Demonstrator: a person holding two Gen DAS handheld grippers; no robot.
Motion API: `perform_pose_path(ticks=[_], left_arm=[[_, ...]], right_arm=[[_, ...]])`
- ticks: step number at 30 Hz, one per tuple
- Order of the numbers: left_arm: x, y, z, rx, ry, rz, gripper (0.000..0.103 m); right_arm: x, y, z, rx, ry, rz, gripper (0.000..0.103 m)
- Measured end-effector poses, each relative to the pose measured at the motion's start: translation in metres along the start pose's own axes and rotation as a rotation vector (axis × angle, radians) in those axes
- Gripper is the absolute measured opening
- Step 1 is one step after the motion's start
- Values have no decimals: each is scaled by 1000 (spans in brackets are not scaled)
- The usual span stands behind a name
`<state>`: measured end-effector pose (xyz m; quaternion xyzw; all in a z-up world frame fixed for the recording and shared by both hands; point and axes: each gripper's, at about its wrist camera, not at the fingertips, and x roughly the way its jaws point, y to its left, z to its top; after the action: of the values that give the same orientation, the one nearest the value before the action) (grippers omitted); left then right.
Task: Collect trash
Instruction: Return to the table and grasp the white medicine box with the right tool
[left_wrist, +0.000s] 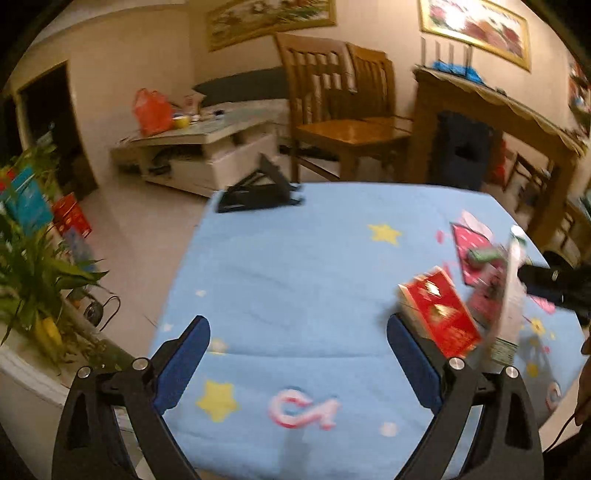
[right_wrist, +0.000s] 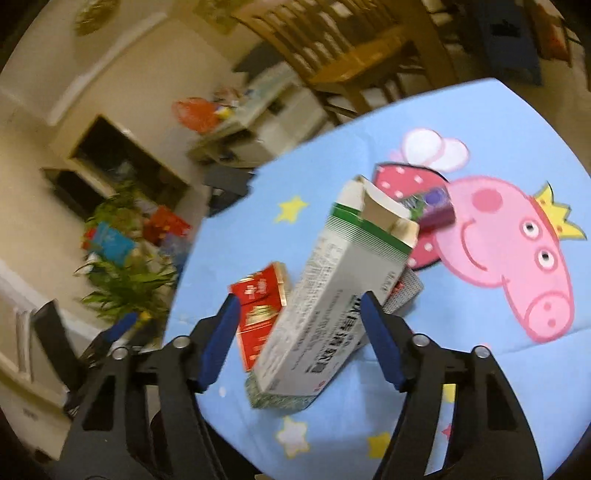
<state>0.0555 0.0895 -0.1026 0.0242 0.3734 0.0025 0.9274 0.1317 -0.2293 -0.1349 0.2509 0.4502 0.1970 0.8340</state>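
Both jaws spread wide, the right gripper (right_wrist: 299, 321) straddles a white-green carton (right_wrist: 328, 295) beside a red box (right_wrist: 258, 306) while the left gripper (left_wrist: 299, 343) hovers released above the blue cloth (left_wrist: 295, 266)

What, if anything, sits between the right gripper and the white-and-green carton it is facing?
Nothing visible does. The right gripper is open, and the white-and-green carton already lies between its fingers on the blue cloth. The red box lies close beside the carton, behind the left finger, not in front of it.
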Motion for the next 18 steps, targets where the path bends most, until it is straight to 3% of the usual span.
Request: perform_pose_path(ticks=[3, 5, 6, 9, 12, 15, 17, 18], left_arm=[[4, 21, -3, -52, 10, -20, 93], [8, 26, -4, -66, 23, -37, 93], [9, 28, -5, -70, 28, -46, 93], [11, 30, -6, -76, 31, -61, 93], [8, 30, -7, -87, 23, -68, 93], [7, 36, -8, -89, 20, -67, 93], [9, 39, -8, -96, 24, -70, 93], [9, 40, -8, -102, 27, -74, 93]], right_arm=[[14, 2, -3, 14, 15, -94, 66], [32, 10, -9, 7, 57, -67, 57], [41, 19, -11, -20, 68, -61, 49], [53, 54, -9, -166, 39, -156, 45], [68, 71, -3, -251, 70, -222, 22], [69, 83, -7, -338, 102, -288, 22], [60, 94, -11, -374, 87, -311, 29], [58, 99, -15, -395, 82, -323, 49]])
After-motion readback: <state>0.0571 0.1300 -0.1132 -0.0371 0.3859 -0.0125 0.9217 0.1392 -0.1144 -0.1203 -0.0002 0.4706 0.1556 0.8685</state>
